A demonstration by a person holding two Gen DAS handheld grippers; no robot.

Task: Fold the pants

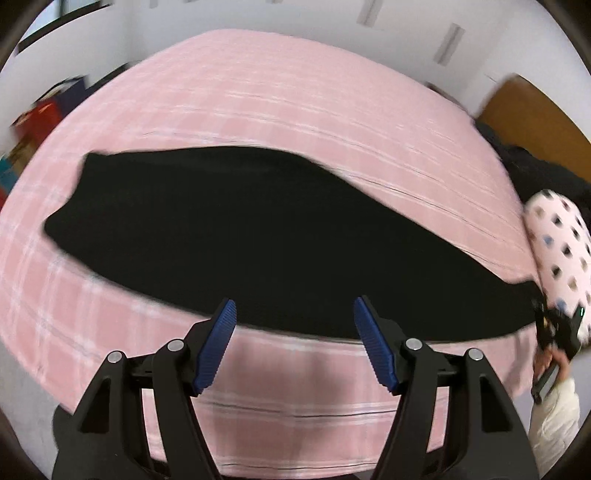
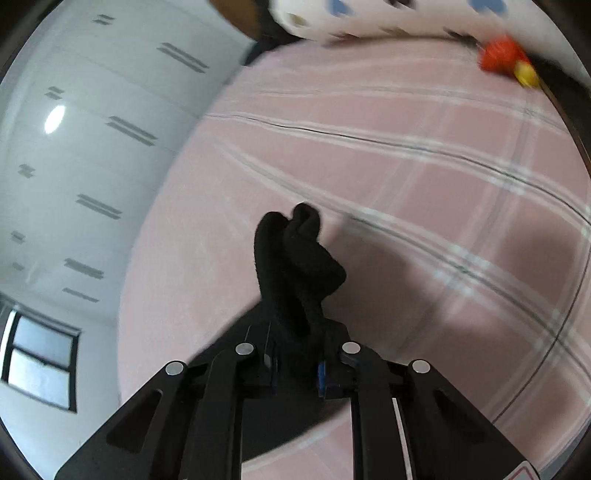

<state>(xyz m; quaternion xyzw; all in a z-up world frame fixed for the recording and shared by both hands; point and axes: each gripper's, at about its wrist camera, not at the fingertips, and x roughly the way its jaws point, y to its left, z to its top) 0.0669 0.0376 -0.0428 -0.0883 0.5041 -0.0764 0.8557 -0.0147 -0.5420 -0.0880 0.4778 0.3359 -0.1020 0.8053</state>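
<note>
Black pants (image 1: pixel 236 236) lie stretched across a pink plaid bed (image 1: pixel 258 96) in the left wrist view, one end near the far left, the other running off to the right. My left gripper (image 1: pixel 293 314) hovers open over the near edge of the pants, its blue pads (image 1: pixel 218 343) apart with nothing pressed between them. In the right wrist view my right gripper (image 2: pixel 299 354) is shut on a bunched end of the black pants (image 2: pixel 299 258), which sticks up past the fingers above the pink bed (image 2: pixel 406 184).
A person's hand and spotted pink sleeve (image 1: pixel 557 243) hold the other gripper at the right edge. A spotted pillow (image 2: pixel 369 14) and a red and yellow toy (image 2: pixel 502 55) lie at the bed's far end. A wooden headboard (image 1: pixel 528 122) and white walls border the bed.
</note>
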